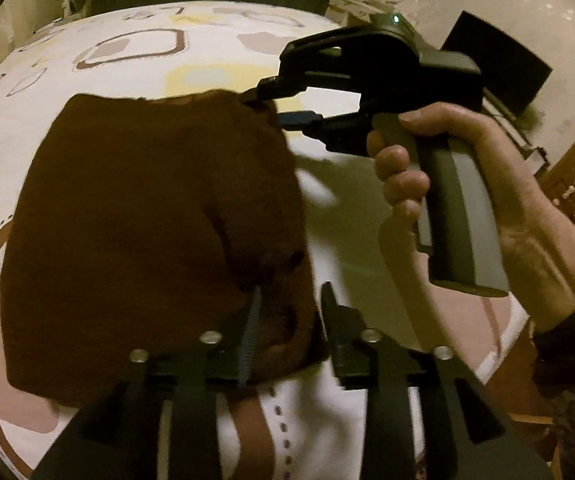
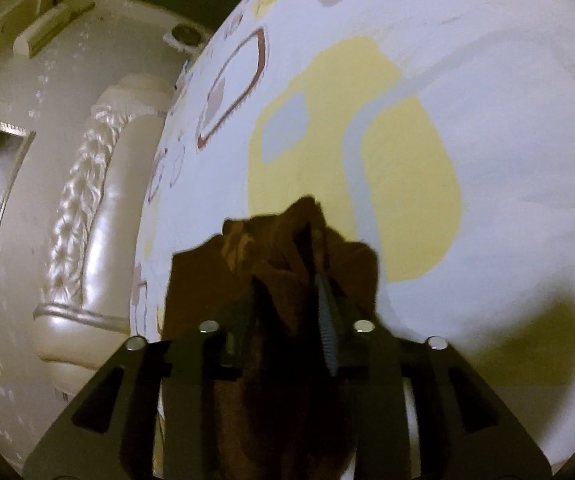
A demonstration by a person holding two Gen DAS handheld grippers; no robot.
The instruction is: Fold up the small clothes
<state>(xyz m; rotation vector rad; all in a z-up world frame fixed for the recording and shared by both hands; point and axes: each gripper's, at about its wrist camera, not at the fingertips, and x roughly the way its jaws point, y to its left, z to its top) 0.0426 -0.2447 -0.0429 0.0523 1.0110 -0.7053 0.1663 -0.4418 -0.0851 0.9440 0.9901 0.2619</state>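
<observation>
Left wrist: brown cloth (image 1: 147, 220) on patterned bedsheet (image 1: 215, 48).

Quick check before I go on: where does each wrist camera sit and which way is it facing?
Left wrist: on the left gripper, looking down across the bed at the brown cloth; shows the right gripper and the hand on it.
Right wrist: on the right gripper, looking along the bed toward the headboard; cloth bunched between its fingers.
Shared: cloth, bed.
</observation>
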